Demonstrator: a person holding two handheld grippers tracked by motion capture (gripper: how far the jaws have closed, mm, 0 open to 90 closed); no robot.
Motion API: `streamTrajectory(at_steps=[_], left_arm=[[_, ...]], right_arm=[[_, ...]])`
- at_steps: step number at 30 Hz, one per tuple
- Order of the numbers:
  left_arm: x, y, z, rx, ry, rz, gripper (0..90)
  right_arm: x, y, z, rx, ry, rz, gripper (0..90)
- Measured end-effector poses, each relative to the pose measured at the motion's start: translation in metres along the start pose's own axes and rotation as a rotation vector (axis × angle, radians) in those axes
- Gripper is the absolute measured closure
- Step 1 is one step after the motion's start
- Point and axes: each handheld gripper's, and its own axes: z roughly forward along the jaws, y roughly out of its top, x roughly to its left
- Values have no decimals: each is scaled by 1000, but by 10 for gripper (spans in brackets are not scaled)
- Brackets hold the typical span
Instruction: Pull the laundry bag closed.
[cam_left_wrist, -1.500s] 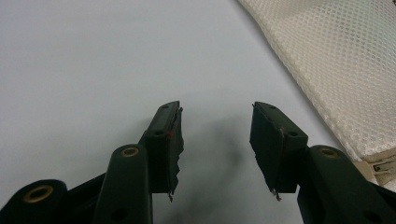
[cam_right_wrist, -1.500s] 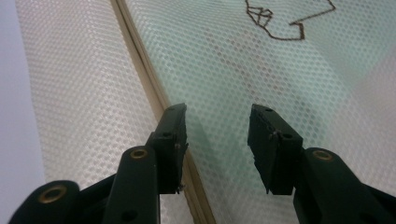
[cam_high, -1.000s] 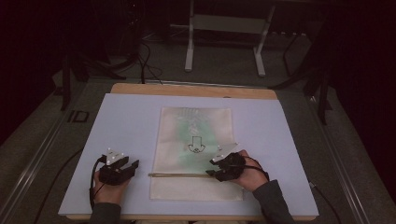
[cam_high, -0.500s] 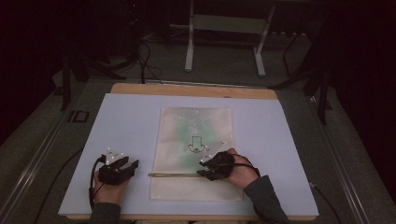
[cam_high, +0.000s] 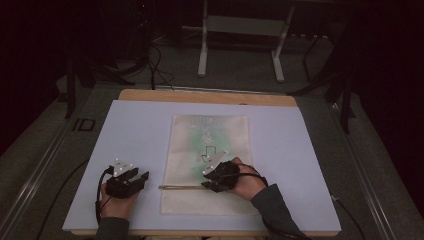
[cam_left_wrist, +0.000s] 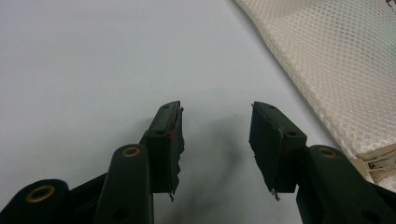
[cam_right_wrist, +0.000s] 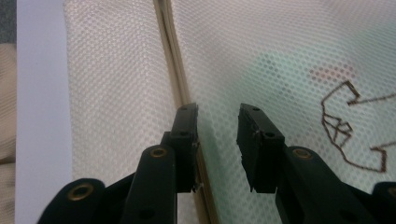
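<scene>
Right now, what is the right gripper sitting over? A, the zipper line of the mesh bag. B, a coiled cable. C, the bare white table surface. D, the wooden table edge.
A: in the right gripper view, the right gripper has its jaws apart over the mesh bag, beside the zipper line, with nothing pinched between them.

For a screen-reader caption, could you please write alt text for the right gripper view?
The right tool hovers over a white mesh bag, jaws partly open after closing in, with nothing between them. The bag's beige zipper strip runs just beside the left jaw, and a brown outline drawing shows through the mesh.
</scene>
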Motion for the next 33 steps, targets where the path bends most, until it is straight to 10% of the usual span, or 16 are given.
streamTrajectory(at_steps=[33], left_arm=[[0,0,0,1,-7,4,533]], right_arm=[[12,41,34,0,67,-68,755]])
